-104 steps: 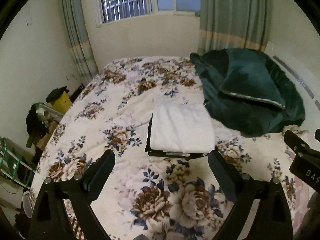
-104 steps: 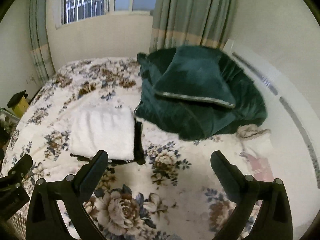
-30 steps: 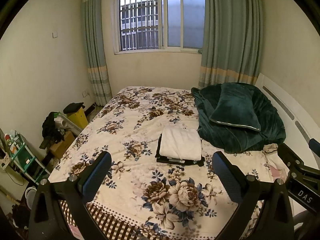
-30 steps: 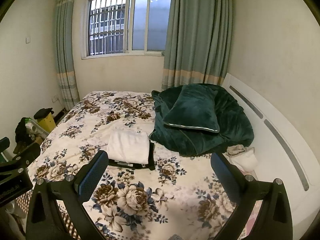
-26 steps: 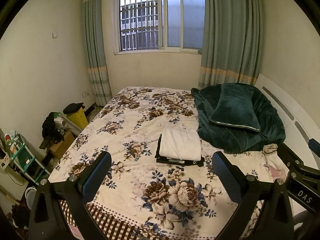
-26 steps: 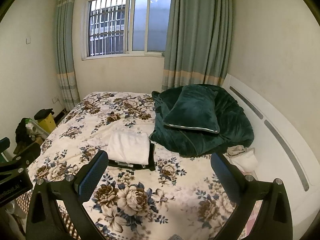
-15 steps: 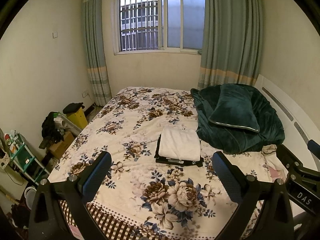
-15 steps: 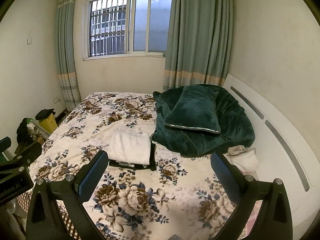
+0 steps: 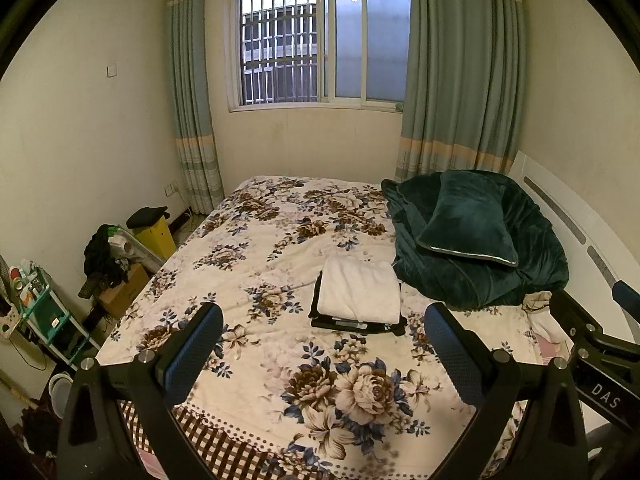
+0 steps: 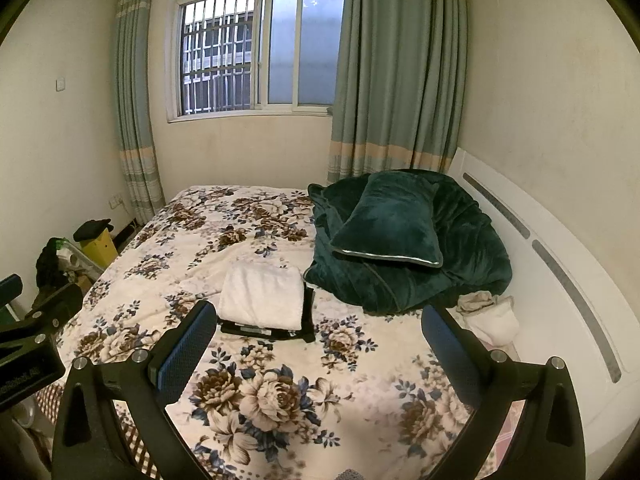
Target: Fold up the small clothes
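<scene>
White folded stack (image 9: 359, 295) mid-bed, edges squared

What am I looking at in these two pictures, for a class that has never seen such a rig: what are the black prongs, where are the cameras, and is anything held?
No robot here: a person holds a two-finger gripper in each hand, each with a wide-angle camera looking along its fingers. One picture is from the left gripper, the other from the right gripper. Both are open and hold nothing. They hang over a bed with a floral cover. On it lies a folded white cloth on top of dark folded clothes. Beside the stack sit a dark green blanket and pillow.
</scene>
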Action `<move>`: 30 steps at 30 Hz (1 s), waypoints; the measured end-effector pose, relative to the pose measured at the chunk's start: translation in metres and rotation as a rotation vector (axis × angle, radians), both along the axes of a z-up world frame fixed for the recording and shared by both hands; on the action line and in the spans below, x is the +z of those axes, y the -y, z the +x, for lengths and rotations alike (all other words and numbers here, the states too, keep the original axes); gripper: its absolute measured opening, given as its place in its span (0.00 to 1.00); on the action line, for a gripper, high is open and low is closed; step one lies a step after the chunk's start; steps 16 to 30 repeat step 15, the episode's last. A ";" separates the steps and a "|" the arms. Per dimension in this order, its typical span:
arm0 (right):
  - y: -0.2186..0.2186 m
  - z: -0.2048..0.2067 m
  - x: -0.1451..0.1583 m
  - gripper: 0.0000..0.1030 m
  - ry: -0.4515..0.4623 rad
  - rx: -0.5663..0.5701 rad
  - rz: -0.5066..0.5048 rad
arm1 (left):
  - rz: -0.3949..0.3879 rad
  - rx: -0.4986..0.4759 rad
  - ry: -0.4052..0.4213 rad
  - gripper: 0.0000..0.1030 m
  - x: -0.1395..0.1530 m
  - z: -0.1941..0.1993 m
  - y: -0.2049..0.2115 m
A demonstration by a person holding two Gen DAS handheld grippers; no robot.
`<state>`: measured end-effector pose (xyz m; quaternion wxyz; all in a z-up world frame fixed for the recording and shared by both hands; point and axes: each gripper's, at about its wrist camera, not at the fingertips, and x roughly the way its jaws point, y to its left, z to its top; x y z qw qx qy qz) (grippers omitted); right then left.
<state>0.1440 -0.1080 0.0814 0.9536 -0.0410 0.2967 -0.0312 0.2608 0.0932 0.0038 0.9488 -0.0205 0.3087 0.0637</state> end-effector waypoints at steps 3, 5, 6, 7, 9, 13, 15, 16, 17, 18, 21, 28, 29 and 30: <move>0.000 0.000 0.000 1.00 0.000 0.000 0.002 | -0.002 0.000 0.000 1.00 -0.001 -0.001 0.000; 0.000 -0.001 0.000 1.00 0.000 -0.002 0.000 | -0.004 0.000 -0.006 1.00 0.001 0.000 0.001; -0.001 0.000 0.000 1.00 0.000 -0.001 0.000 | -0.007 0.000 -0.009 1.00 0.002 0.000 0.002; -0.001 0.000 -0.001 1.00 -0.002 -0.001 0.001 | -0.007 0.003 -0.010 1.00 0.003 -0.001 0.002; 0.000 -0.001 -0.001 1.00 0.000 -0.003 0.002 | -0.007 0.004 -0.011 1.00 0.005 -0.002 0.003; -0.001 -0.002 -0.001 1.00 -0.001 -0.004 0.002 | -0.008 0.007 -0.008 1.00 0.003 -0.002 0.003; -0.002 -0.002 -0.001 1.00 -0.003 -0.002 0.000 | -0.009 0.012 -0.004 1.00 0.005 -0.005 0.005; -0.002 -0.002 -0.001 1.00 -0.003 -0.002 0.000 | -0.009 0.012 -0.004 1.00 0.005 -0.005 0.005; -0.002 -0.002 -0.001 1.00 -0.003 -0.002 0.000 | -0.009 0.012 -0.004 1.00 0.005 -0.005 0.005; -0.002 -0.002 -0.001 1.00 -0.003 -0.002 0.000 | -0.009 0.012 -0.004 1.00 0.005 -0.005 0.005; -0.002 -0.002 -0.001 1.00 -0.003 -0.002 0.000 | -0.009 0.012 -0.004 1.00 0.005 -0.005 0.005; -0.002 -0.002 -0.001 1.00 -0.003 -0.002 0.000 | -0.009 0.012 -0.004 1.00 0.005 -0.005 0.005; -0.002 -0.002 -0.001 1.00 -0.003 -0.002 0.000 | -0.009 0.012 -0.004 1.00 0.005 -0.005 0.005; -0.002 -0.002 -0.001 1.00 -0.003 -0.002 0.000 | -0.009 0.012 -0.004 1.00 0.005 -0.005 0.005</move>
